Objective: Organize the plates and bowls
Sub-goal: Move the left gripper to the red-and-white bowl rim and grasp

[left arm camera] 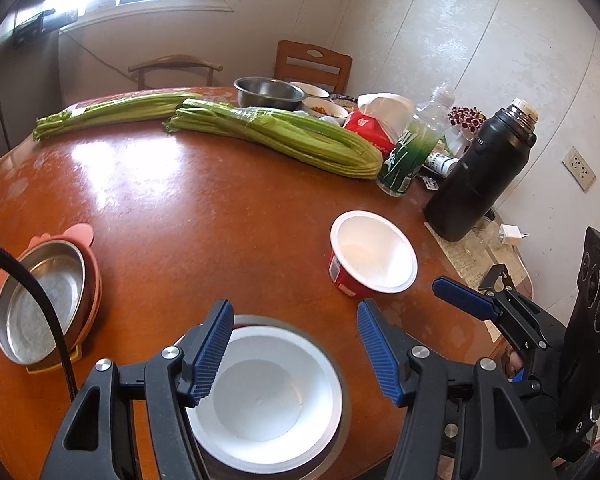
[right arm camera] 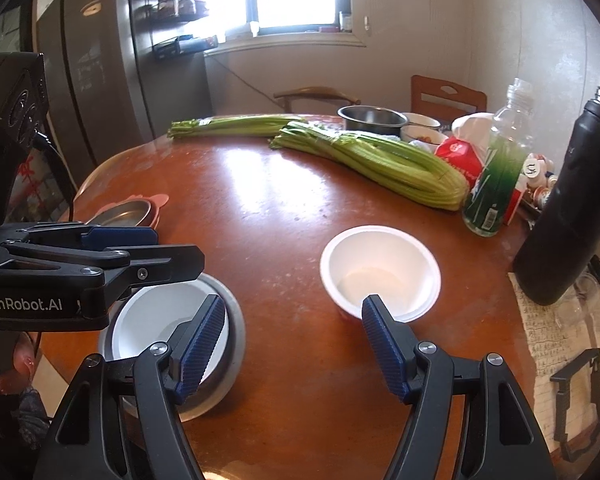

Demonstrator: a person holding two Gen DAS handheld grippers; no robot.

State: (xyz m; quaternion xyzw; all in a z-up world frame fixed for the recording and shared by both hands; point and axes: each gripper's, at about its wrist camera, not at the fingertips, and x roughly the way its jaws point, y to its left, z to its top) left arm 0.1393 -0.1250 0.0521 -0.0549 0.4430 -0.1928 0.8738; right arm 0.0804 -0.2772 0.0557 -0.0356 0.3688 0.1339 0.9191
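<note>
A white bowl (left arm camera: 268,396) sits inside a grey metal bowl (left arm camera: 342,420) at the table's near edge, under my open, empty left gripper (left arm camera: 296,346). It also shows in the right wrist view (right arm camera: 152,320). A red-sided white paper bowl (left arm camera: 374,254) stands upright to the right, also in the right wrist view (right arm camera: 380,268). My right gripper (right arm camera: 294,340) is open and empty just in front of it, and shows in the left wrist view (left arm camera: 464,296). A steel plate (left arm camera: 40,304) lies in pink bowls (left arm camera: 94,280) at the left.
Two celery bunches (left arm camera: 276,136) lie across the brown round table (left arm camera: 204,216). A black thermos (left arm camera: 484,172), green bottle (left arm camera: 412,156), red tissue pack (left arm camera: 374,128), steel basin (left arm camera: 268,92) and small bowls crowd the far right. Chairs stand behind.
</note>
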